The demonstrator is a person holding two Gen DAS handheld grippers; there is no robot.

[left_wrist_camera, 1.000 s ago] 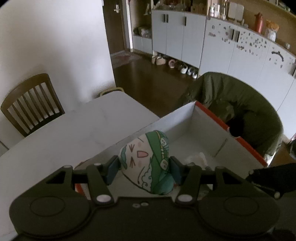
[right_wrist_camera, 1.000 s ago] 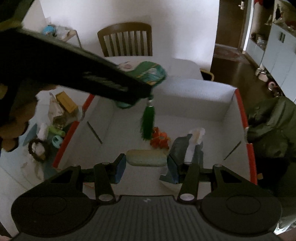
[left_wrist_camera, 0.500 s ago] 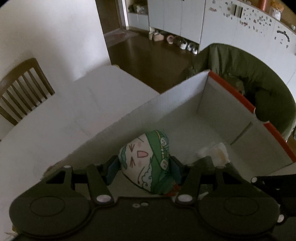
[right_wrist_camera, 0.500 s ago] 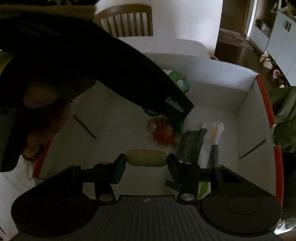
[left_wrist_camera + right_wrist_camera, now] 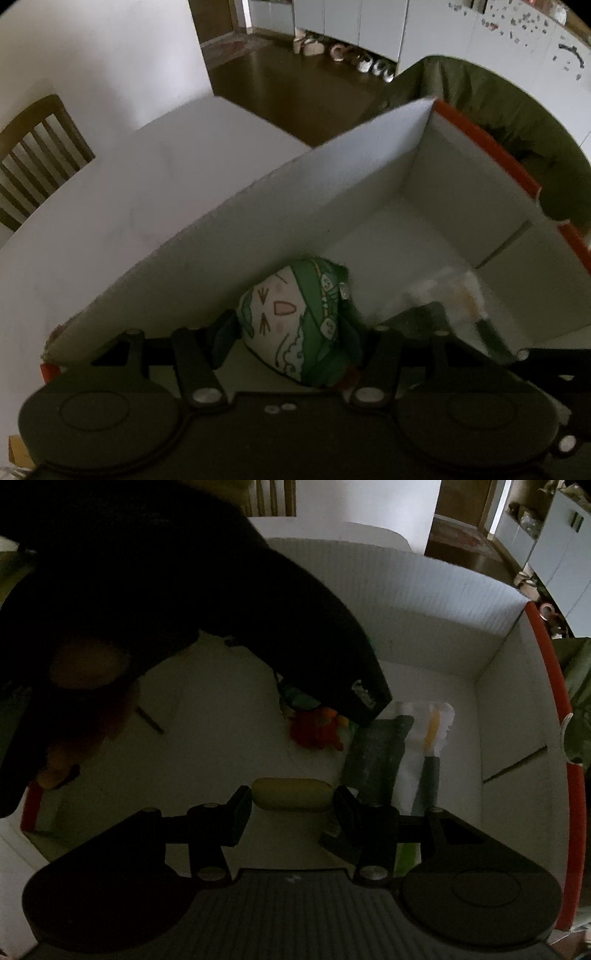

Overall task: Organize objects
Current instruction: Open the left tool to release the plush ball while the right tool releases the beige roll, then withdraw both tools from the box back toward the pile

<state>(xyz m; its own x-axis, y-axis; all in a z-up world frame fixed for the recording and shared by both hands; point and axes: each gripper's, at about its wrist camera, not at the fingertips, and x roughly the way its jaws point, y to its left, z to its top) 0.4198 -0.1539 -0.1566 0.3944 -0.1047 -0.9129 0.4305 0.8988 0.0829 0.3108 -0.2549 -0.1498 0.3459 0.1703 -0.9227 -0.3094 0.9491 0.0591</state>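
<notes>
My left gripper [image 5: 295, 332] is shut on a green and white fabric pouch [image 5: 299, 317] with a cartoon face, held low inside the white cardboard box [image 5: 314, 184] close to its near wall. My right gripper [image 5: 293, 801] is shut on a pale yellow oblong object [image 5: 291, 794] and holds it above the box floor [image 5: 221, 746]. In the right wrist view the left gripper's dark body [image 5: 221, 609] crosses the box and hides the pouch.
In the box lie a red and orange fluffy item [image 5: 314, 731], a dark green packet [image 5: 376, 753] and a white-wrapped utensil [image 5: 428, 734]. The box has red edges [image 5: 554, 686]. A wooden chair [image 5: 33, 147], a white table [image 5: 155, 170] and a green seat [image 5: 498, 118] surround it.
My left gripper has lowered the pouch from above the box rim down inside the box. My right gripper has moved forward over the box with the yellow object still held.
</notes>
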